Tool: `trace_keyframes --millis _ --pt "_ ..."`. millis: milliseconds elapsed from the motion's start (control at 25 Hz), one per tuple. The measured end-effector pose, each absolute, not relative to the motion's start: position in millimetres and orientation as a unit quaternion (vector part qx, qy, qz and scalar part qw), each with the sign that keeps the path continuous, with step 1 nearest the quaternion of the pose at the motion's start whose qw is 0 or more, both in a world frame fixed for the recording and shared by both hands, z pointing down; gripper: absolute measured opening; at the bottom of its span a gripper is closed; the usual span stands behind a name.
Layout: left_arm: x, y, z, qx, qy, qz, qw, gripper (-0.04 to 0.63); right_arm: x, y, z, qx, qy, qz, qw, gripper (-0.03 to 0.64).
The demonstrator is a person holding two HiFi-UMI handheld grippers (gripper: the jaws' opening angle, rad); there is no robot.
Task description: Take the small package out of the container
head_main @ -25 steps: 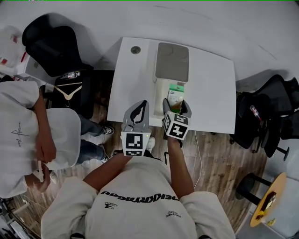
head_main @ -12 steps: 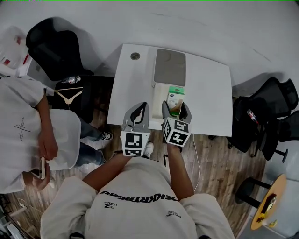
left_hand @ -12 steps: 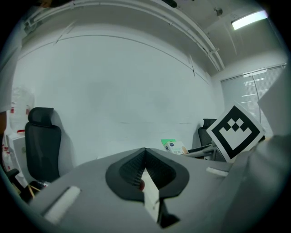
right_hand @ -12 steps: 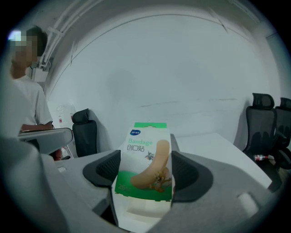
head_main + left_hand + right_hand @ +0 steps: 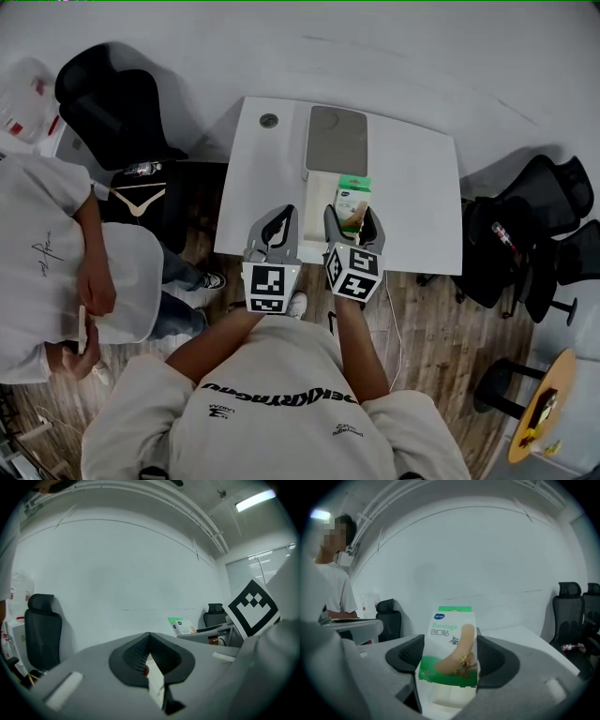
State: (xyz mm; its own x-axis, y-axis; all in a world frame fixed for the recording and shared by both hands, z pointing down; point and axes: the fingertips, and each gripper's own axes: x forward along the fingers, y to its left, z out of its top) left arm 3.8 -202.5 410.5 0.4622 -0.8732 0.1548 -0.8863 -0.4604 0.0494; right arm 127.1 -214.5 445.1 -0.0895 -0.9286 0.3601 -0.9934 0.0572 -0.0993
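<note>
The small package (image 5: pixel 352 198), a green and white bandage box, stands upright between the jaws of my right gripper (image 5: pixel 353 223), which is shut on it. It is held over the near end of the white container (image 5: pixel 322 184), whose grey lid (image 5: pixel 337 141) lies open behind it. In the right gripper view the package (image 5: pixel 450 648) fills the gap between the two dark pads of the right gripper (image 5: pixel 451 660). My left gripper (image 5: pixel 273 232) hovers just left of the container, shut with nothing in it. From the left gripper (image 5: pixel 149 654) view the package (image 5: pixel 183 626) shows off to the right.
The white table (image 5: pixel 412 197) has a round grommet hole (image 5: pixel 269 120) at its far left. A person in a white shirt (image 5: pixel 56 272) stands at the left. Black chairs stand at the left (image 5: pixel 117 98) and right (image 5: pixel 534 234) of the table.
Both grippers stay nearly where they were, and the right one keeps its hold on the package. The head view has shifted a little, and the person at the left has moved slightly.
</note>
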Motion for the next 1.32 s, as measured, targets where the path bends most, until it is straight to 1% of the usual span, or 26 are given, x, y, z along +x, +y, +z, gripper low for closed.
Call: trace_keyframes --millis 800,1320 --pt "5 -211 395 0.856 -0.514 0.036 0.048 0.008 124 -214 409 0.668 -0.732 0.122 0.061 0.348" --pt "3 -214 390 0.855 -0.516 0.030 0.045 0.008 120 -217 400 0.665 -0.737 0.111 0.050 0.348"
